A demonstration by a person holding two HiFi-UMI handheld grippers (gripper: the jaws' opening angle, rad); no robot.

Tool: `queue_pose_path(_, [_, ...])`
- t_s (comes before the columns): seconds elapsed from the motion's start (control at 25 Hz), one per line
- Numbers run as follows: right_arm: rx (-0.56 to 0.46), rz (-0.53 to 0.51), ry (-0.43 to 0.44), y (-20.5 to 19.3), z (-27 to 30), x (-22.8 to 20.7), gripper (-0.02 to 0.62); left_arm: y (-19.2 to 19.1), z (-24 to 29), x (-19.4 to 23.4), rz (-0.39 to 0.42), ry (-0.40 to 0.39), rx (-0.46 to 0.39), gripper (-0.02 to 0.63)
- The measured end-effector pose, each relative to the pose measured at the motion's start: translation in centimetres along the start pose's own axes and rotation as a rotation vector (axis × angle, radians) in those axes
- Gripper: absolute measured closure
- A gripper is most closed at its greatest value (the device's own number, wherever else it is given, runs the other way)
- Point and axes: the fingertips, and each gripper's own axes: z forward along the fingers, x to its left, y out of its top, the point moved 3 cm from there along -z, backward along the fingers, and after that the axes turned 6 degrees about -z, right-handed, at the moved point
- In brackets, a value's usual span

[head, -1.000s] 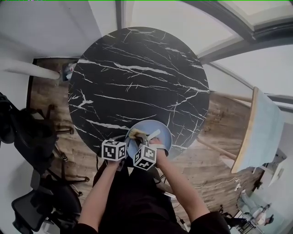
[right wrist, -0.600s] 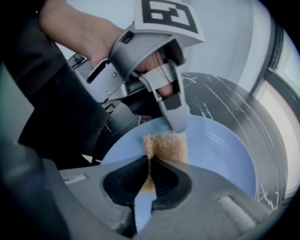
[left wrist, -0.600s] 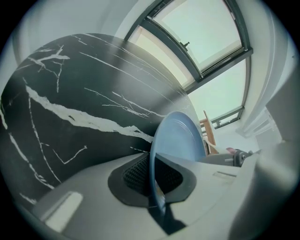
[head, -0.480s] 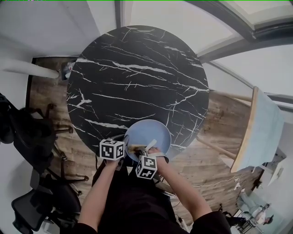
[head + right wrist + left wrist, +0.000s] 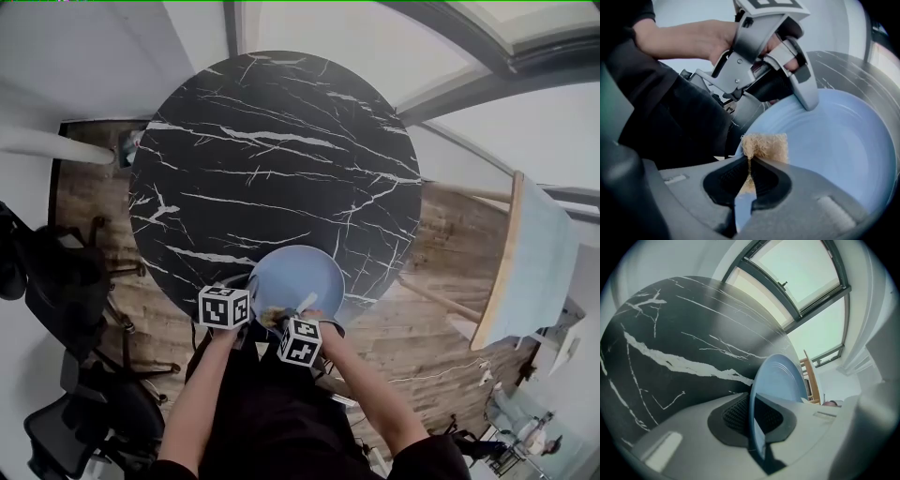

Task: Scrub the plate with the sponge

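Your left claw (image 5: 753,416) is clenched on the near rim of the round pale blue plate (image 5: 298,274). Its jaws have just opened a shade further, but the rim sits between the pads and they look to be bearing on it. The plate lies on the round black marble-patterned counter (image 5: 272,159), at the edge nearest you.

Your right claw (image 5: 750,180) is clamped on the small tan fibrous sponge (image 5: 766,143), with the jaws pinching its lower end so the frayed top stands clear of them. In the right gripper view the sponge rests at the plate's near edge, just beside the spot where the left claw bites the rim.

This is what the next stroke depends on: almost all of the plate's bare face lies ahead of the sponge, away from your body and toward the middle of the counter. Only the dark trousers are behind it. I judge the scrubbing to be under way, with the sponge at the near end of a pass. The likely next stroke is outward across the dish, and you need to keep clear of the left claw's fingers beside the sponge. If the left grip loosens any more, the plate may slide under the push.
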Motion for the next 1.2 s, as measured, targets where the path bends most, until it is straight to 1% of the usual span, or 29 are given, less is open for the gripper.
queue_pose_path(0.08, [-0.029, 0.014, 0.034, -0.1, -0.5, 0.4, 0.574, 0.3, 0.1, -0.2, 0.032, 0.007, -0.001, 0.581])
queue_pose_path(0.12, [-0.062, 0.03, 0.03, 0.0, -1.0, 0.1, 0.574, 0.6, 0.0, -0.2, 0.053, 0.011, 0.002, 0.583])
queue_pose_path(0.16, [-0.108, 0.059, 0.007, 0.2, -1.9, -0.5, 0.574, 0.8, 0.1, -0.3, 0.069, 0.01, 0.007, 0.586])
queue_pose_path(0.2, [-0.162, 0.098, -0.035, 0.4, -3.2, -1.4, 0.574, 1.1, 0.1, -0.3, 0.073, 0.004, 0.011, 0.588])
queue_pose_path(0.24, [-0.215, 0.14, -0.094, 0.6, -4.7, -2.7, 0.574, 1.4, 0.2, -0.4, 0.071, -0.004, 0.013, 0.589])
queue_pose_path(0.28, [-0.259, 0.179, -0.167, 0.7, -6.3, -4.3, 0.574, 1.8, 0.3, -0.4, 0.068, -0.01, 0.012, 0.591])
queue_pose_path(0.36, [-0.31, 0.244, -0.327, 0.3, -9.3, -7.6, 0.574, 2.3, 0.5, -0.5, 0.074, -0.011, 0.011, 0.591])
queue_pose_path(0.44, [-0.322, 0.301, -0.464, -0.6, -11.3, -10.7, 0.574, 2.6, 0.6, -0.6, 0.086, -0.008, 0.014, 0.591])
queue_pose_path(0.48, [-0.315, 0.328, -0.516, -1.2, -11.9, -12.1, 0.574, 2.8, 0.7, -0.6, 0.091, -0.008, 0.017, 0.591])
queue_pose_path(0.52, [-0.3, 0.353, -0.556, -1.7, -12.3, -13.4, 0.574, 2.9, 0.8, -0.7, 0.096, -0.009, 0.02, 0.59])
queue_pose_path(0.6, [-0.249, 0.399, -0.606, -2.7, -12.4, -15.7, 0.574, 3.2, 0.8, -0.8, 0.102, -0.013, 0.026, 0.589])
queue_pose_path(0.72, [-0.176, 0.424, -0.632, -3.8, -11.5, -18.1, 0.574, 3.3, 1.0, -0.9, 0.108, -0.018, 0.026, 0.591])
queue_pose_path(0.88, [-0.175, 0.408, -0.613, -3.0, -11.0, -18.7, 0.574, 3.5, 0.9, -0.8, 0.103, -0.019, 0.016, 0.592])
queue_pose_path(1.04, [-0.15, 0.329, -0.573, -1.4, -9.8, -17.6, 0.574, 3.5, 0.9, -0.7, 0.063, -0.016, -0.004, 0.591])
queue_pose_path(1.2, [-0.124, 0.251, -0.518, -0.3, -8.3, -15.6, 0.574, 3.5, 0.8, -0.5, 0.021, -0.015, -0.028, 0.588])
